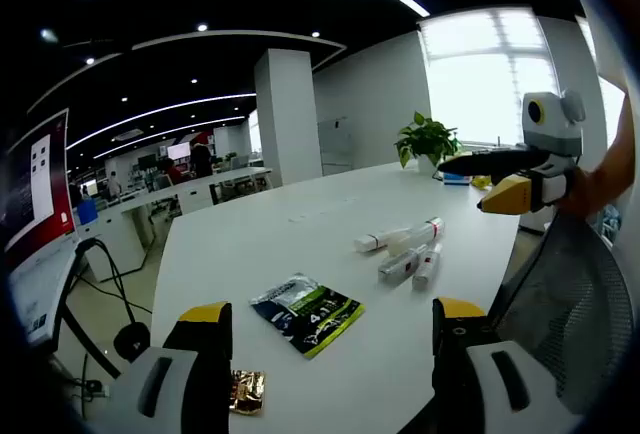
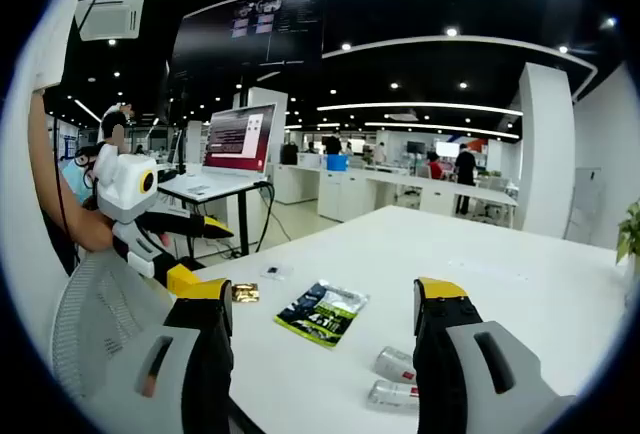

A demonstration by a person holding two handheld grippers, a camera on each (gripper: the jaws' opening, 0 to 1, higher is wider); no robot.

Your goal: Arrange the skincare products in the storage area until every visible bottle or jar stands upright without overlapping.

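Left gripper (image 1: 330,339): its two yellow-tipped jaws rise at 6 o'clock of the left gripper view, set wide apart, with nothing between them but the tabletop. It also shows at 9 o'clock of the right gripper view (image 2: 195,229), held up off the table; from there I cannot tell its jaw gap.

Right gripper (image 2: 325,319): its jaws stand wide apart at 6 o'clock of the right gripper view and hold nothing. In the left gripper view it comes in at 3 o'clock (image 1: 495,179), raised above the far table edge, one black jaw and one yellow jaw spread apart.

Table (image 1: 300,229): white and long, running away toward 12 o'clock in the left gripper view.

Tubes (image 1: 405,251): four or so small white skincare tubes lie flat in a loose cluster on the table, at about 2 o'clock from the left jaws. Some touch each other. In the right gripper view two of them (image 2: 392,379) lie at 6 o'clock between the jaws.

Sachet (image 1: 306,314): a dark flat packet with green print lies on the table between the left jaws, well apart from the tubes. In the right gripper view (image 2: 322,312) it sits near the centre.

Gold packet (image 1: 247,392): small and crinkled, it lies at the near table edge just beside the left jaw.

Chair (image 1: 575,304): a grey mesh back at 4 o'clock of the left gripper view.

Plant (image 1: 427,140): a green potted plant stands at the far end of the table, at 1 o'clock.

Laptop (image 2: 240,141): open on a stand at 10 o'clock of the right gripper view.
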